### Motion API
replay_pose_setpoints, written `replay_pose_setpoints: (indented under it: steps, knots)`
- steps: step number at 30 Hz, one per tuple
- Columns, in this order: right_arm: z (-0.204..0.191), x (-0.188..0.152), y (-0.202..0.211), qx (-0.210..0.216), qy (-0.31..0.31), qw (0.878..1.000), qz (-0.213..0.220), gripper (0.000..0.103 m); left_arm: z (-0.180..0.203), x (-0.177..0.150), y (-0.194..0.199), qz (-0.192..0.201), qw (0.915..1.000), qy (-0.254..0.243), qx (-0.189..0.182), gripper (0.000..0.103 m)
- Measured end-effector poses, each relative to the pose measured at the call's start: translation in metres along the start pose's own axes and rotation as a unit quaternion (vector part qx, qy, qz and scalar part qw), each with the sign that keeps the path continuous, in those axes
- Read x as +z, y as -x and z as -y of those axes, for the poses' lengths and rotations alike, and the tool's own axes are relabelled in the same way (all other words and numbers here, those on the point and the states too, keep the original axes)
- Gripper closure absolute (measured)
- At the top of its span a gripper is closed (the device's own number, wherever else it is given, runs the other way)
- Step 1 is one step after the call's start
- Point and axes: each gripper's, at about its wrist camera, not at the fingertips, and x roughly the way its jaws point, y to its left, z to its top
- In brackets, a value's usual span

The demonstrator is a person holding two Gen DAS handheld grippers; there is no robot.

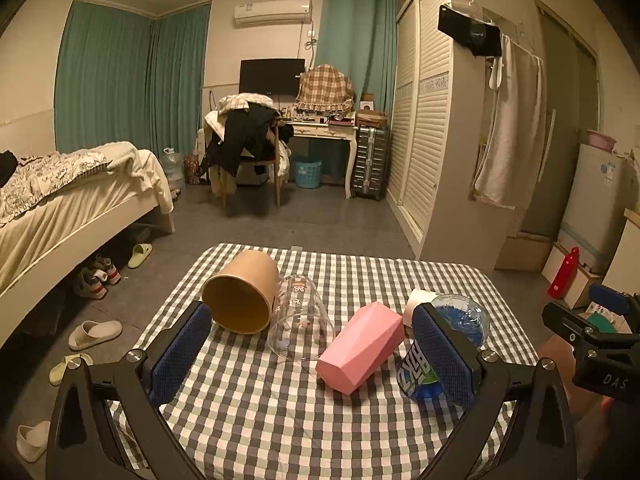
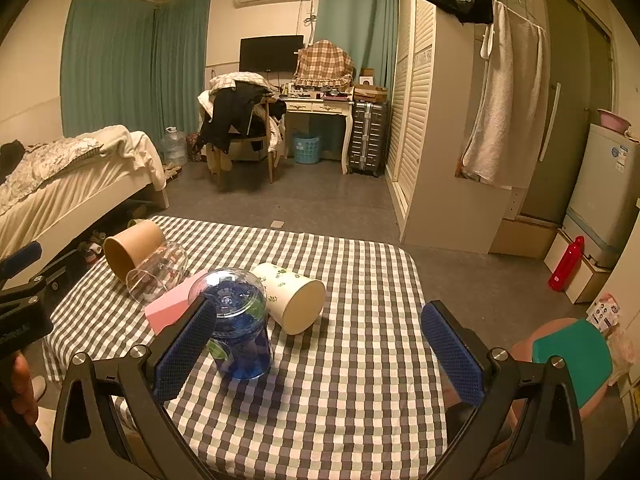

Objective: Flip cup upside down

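Observation:
Several cups are on a checkered table (image 1: 280, 420). A brown paper cup (image 1: 242, 292) (image 2: 132, 248), a clear glass cup (image 1: 300, 320) (image 2: 158, 270), a pink faceted cup (image 1: 360, 346) (image 2: 168, 308) and a white leaf-print cup (image 2: 294, 298) (image 1: 416, 304) lie on their sides. A clear blue plastic cup (image 2: 240, 328) (image 1: 440, 344) stands upside down. My left gripper (image 1: 312, 354) is open and empty, with the clear and pink cups ahead between its fingers. My right gripper (image 2: 320, 344) is open and empty, its left finger (image 2: 184, 352) beside the blue cup.
A bed (image 1: 60, 200) stands to the left with slippers (image 1: 94, 334) on the floor. A wardrobe (image 1: 428, 120), a red bottle (image 2: 566, 264) and a small fridge (image 2: 604, 188) are to the right. A stool with a teal cushion (image 2: 572, 360) sits by the table's right edge.

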Motion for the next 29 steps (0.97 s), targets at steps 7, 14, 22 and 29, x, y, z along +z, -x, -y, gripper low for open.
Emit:
replay_pose_setpoints:
  steps: [7, 14, 22, 29]
  knots:
    - [0.0004, 0.0003, -0.0003, 0.000, 0.003, 1.000, -0.003, 0.000, -0.0013, 0.0009, 0.0018, -0.001, 1.0000, -0.002, 0.003, 0.000]
    - [-0.0004, 0.0004, -0.0016, -0.001, 0.003, 1.000, -0.004, 0.000, -0.0010, 0.0007, 0.0019, -0.001, 1.0000, -0.002, 0.002, 0.000]
    - [-0.0004, -0.0011, -0.0030, -0.002, 0.005, 1.000, -0.007, 0.000, -0.0015, 0.0010, 0.0028, -0.001, 1.0000, -0.003, 0.002, 0.000]
    - [0.0002, -0.0015, -0.0042, -0.002, 0.005, 1.000, -0.009, 0.000, -0.0044, 0.0015, 0.0040, 0.004, 1.0000, 0.000, -0.001, 0.000]
